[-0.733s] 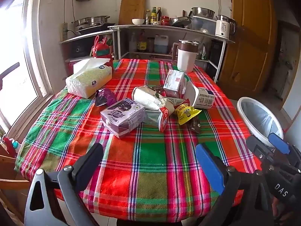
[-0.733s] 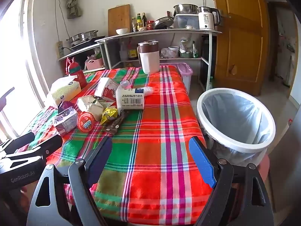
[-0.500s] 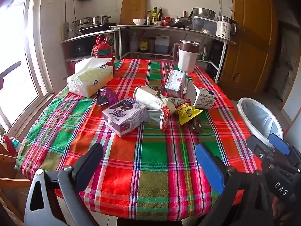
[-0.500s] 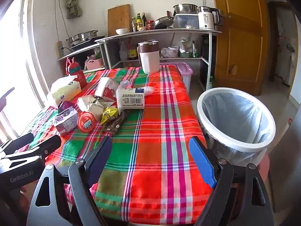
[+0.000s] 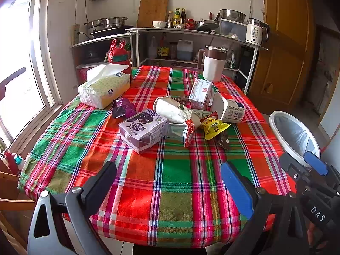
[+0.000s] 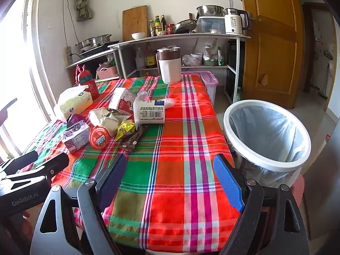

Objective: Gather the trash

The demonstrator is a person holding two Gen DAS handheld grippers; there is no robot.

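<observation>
Hovering low in frame over the plaid worktop [image 5: 170,170], left gripper [image 5: 167,182] and right gripper [image 6: 170,174] spread their fingers wide, empty; trash pile [image 5: 176,116] mid-frame, bin [image 6: 265,136] right.

Pile of empty cartons and crumpled wrappers [image 5: 180,119] mid-table [image 5: 170,180], soft pack of tissues [image 5: 104,89] off to its left by the window. Tall lidded mug [image 5: 213,63] at the far edge. Round lined trash bin [image 6: 267,138] on the floor, right of the table. Metal kitchen shelves [image 5: 191,34] behind.

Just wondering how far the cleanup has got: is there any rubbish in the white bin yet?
No, in the right wrist view the white bin shows only its bare grey liner, with no rubbish inside.
</observation>
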